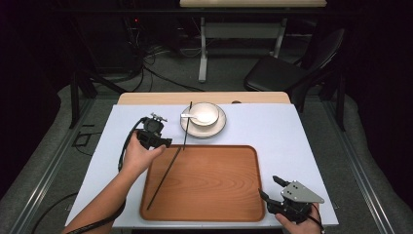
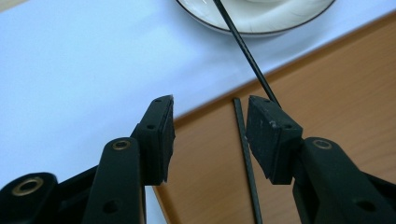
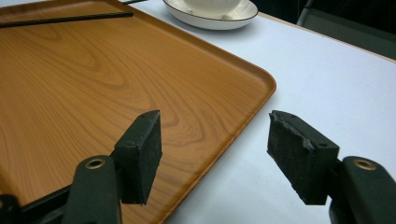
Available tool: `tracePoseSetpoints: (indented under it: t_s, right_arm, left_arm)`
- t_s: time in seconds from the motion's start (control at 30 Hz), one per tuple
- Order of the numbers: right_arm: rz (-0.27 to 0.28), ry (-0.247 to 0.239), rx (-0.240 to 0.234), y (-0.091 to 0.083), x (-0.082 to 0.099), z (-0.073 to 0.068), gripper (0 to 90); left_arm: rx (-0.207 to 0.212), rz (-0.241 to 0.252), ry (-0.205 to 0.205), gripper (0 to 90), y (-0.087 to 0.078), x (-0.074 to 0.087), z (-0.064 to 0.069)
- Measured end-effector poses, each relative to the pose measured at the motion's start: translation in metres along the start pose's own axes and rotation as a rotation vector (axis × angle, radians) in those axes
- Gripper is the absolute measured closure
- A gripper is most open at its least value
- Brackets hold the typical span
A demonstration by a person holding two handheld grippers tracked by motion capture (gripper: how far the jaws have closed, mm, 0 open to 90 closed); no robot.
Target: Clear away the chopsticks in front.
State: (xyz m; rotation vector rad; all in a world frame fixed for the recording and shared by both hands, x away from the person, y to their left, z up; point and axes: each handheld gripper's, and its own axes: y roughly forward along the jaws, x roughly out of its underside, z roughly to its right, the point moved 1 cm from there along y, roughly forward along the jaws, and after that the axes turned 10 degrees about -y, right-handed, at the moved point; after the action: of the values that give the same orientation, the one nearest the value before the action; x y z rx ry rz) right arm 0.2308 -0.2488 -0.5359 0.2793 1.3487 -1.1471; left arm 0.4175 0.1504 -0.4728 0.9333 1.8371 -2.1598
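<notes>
left gripper (image 1: 163,142) jaws apart | chopstick (image 1: 165,175) on tray (image 1: 209,204) edge

The desk (image 1: 272,127) has a pale blue-white top and stands on grey carpet floor (image 1: 58,146). Far right stands a black chair (image 1: 292,68). Behind is a second table (image 1: 241,27) with white legs. Black cables (image 1: 160,73) lie on the floor. The room is dark.

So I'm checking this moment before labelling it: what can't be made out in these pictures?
- High view: whether the left hand-held gripper touches a chopstick; too small.
- Left gripper view: the second chopstick's lower end, hidden behind a jaw; the plate cut off by the top edge.
- Right gripper view: the bowl cut off at the top edge.
- High view: the spoon's bowl end; too small.
</notes>
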Motion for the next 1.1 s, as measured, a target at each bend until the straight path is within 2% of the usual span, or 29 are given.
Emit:
tracePoseSetpoints:
  t_s: [0.2, 0.53, 0.8, 0.93, 1.1]
  right_arm:
    - [0.001, 0.001, -0.001, 0.0, 0.0, 0.0, 34.7]
    - [0.005, 0.0, -0.002, -0.001, 0.0, 0.0, 34.7]
    - [0.007, -0.001, -0.002, -0.002, 0.0, 0.001, 34.7]
    - [0.007, 0.0, -0.003, -0.002, 0.0, 0.001, 34.8]
    - [0.01, 0.001, -0.004, -0.003, 0.0, 0.001, 34.8]
  left_arm:
    - [0.018, -0.002, -0.017, 52.8, 0.008, -0.01, 0.004]
    - [0.003, -0.018, -0.012, 55.7, 0.021, -0.021, 0.009]
    - [0.034, -0.045, -0.04, 57.7, 0.037, -0.028, 0.021]
    - [0.061, -0.053, -0.072, 58.8, 0.045, -0.031, 0.027]
    - [0.053, -0.073, -0.076, 60.4, 0.052, -0.033, 0.035]
